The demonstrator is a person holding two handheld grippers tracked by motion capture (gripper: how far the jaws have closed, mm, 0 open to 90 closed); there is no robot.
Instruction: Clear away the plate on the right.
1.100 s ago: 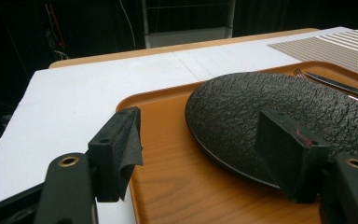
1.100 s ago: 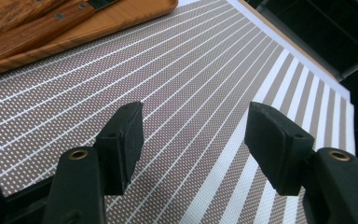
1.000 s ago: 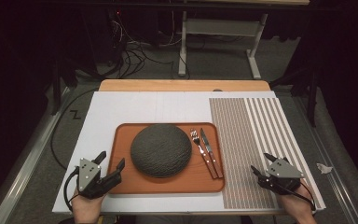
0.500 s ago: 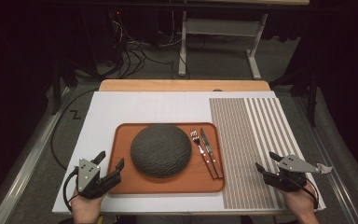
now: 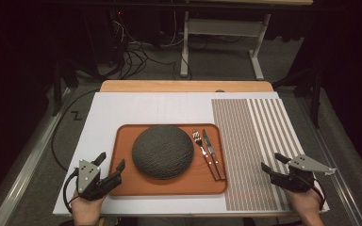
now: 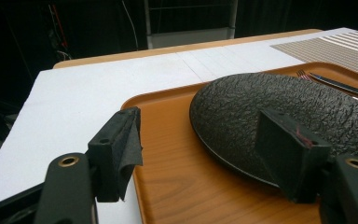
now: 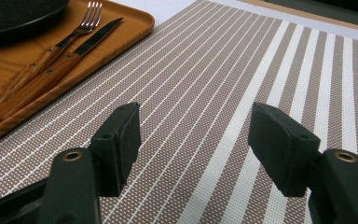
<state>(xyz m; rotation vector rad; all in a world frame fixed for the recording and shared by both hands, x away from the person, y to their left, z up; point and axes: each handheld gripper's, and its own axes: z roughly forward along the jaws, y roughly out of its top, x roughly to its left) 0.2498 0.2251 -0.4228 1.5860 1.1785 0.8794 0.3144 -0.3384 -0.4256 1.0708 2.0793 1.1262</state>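
Nothing is moved yet: plate [image 5: 162, 151], fork [image 5: 201, 149] and knife [image 5: 213, 153] lie on the tray [image 5: 122, 181]; left hand-held gripper [image 5: 109, 170] and right hand-held gripper [image 5: 274, 164] gape empty.

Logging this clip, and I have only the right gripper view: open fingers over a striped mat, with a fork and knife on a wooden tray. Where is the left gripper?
Observer: The left gripper is at the near left corner of the tray, fingers open, holding nothing.
Operator: What is the dark thing next to the fork?
Observer: It is a round, rough-textured dark dish in the middle of the tray, to the left of the fork.
Operator: Which part of the mat is my gripper over?
Observer: The right gripper is over the near right part of the striped mat, well clear of the tray.
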